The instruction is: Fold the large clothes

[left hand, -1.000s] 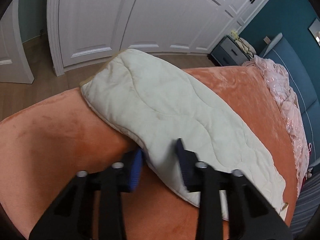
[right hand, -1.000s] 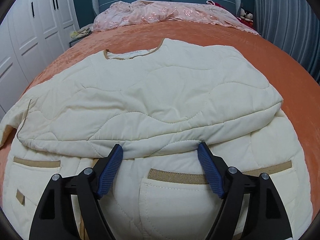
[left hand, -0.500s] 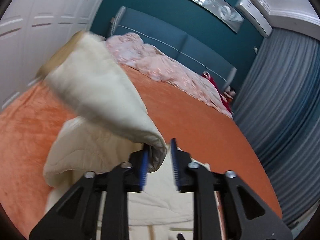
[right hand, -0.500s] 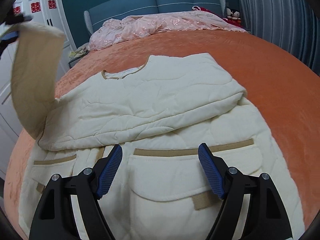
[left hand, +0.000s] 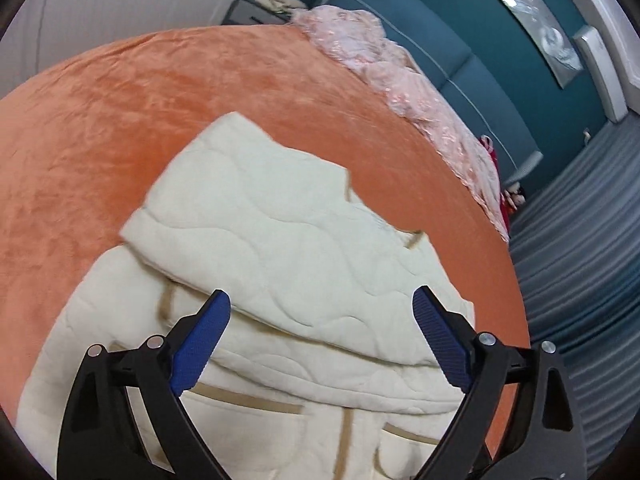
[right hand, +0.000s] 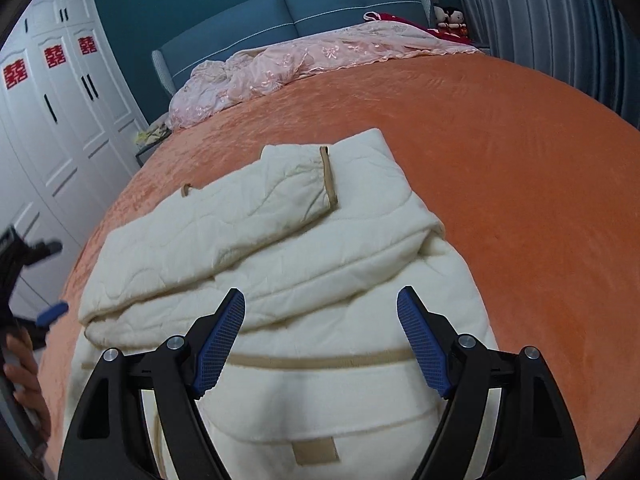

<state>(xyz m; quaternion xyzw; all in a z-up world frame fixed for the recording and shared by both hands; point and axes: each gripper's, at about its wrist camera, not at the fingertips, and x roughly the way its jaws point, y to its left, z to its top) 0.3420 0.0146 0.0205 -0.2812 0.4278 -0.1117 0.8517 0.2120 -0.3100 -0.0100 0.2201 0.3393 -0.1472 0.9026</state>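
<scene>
The left gripper [left hand: 322, 334], black-framed with blue ribbed pads, has just been opening and now stands spread wide with nothing between its jaws; it hangs above the cream quilted jacket with tan trim [left hand: 288, 248], free of the cloth; in the right wrist view it shows only as a blurred black shape at the left edge [right hand: 24, 280], with part of a person's hand [right hand: 24, 376] below it. The right gripper [right hand: 322, 340], of the same make, is likewise spread wide and grips nothing; it hovers over the lower front of the jacket [right hand: 280, 280], above a tan-edged pocket [right hand: 316, 408].

The jacket lies flat near the foot of the bed on an orange plush bedspread [right hand: 500, 168]; both sleeves are folded in across the chest, and the upper one [right hand: 240, 220] lies slantwise with its tan cuff [right hand: 329, 178] pointing toward the head of the bed.

Beyond it a crumpled pink lace coverlet [right hand: 288, 64] lies along the blue padded headboard [right hand: 280, 12]; white wardrobe doors with red paper cut-outs [right hand: 56, 80] stand to the left, grey-blue curtains [right hand: 560, 12] hang to the right.
</scene>
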